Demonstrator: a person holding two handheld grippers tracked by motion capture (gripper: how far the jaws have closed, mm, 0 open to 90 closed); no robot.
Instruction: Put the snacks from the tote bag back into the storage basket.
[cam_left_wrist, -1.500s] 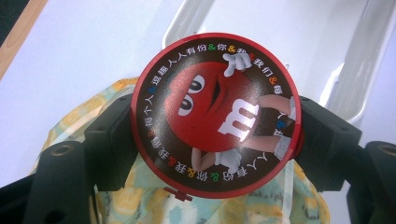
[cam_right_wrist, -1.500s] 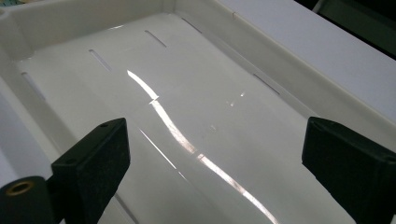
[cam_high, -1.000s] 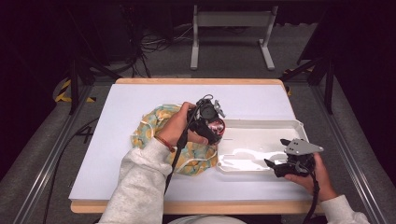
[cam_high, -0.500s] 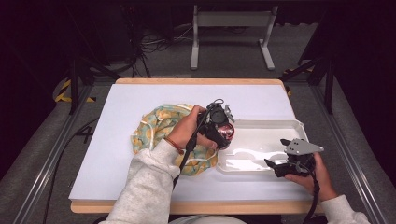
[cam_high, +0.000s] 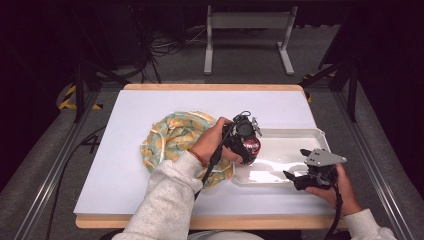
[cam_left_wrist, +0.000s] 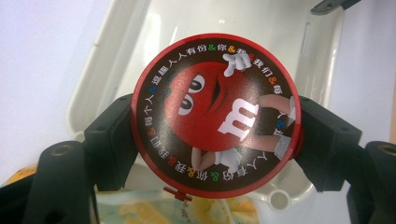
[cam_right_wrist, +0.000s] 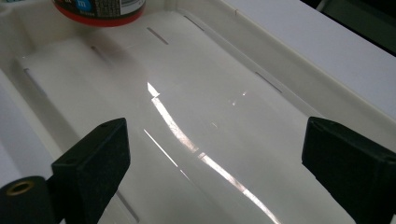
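A round red candy tub, its lid printed with a red cartoon character, sits between the black pads of my left gripper, which is shut on it. In the high view the left gripper holds the tub just above the left end of the white plastic tray. The tub's red base hangs at the top of the right gripper view. My right gripper stands open over the tray floor with nothing between its jaws. It rests at the tray's front right corner.
A crumpled yellow and green patterned cloth lies on the white tabletop left of the tray; its edge shows under the tub. Metal frame rails run along both sides of the table.
The left hand has carried the tub rightward, from over the cloth to over the tray's left end, and slightly lower. The right hand has stayed where it was.
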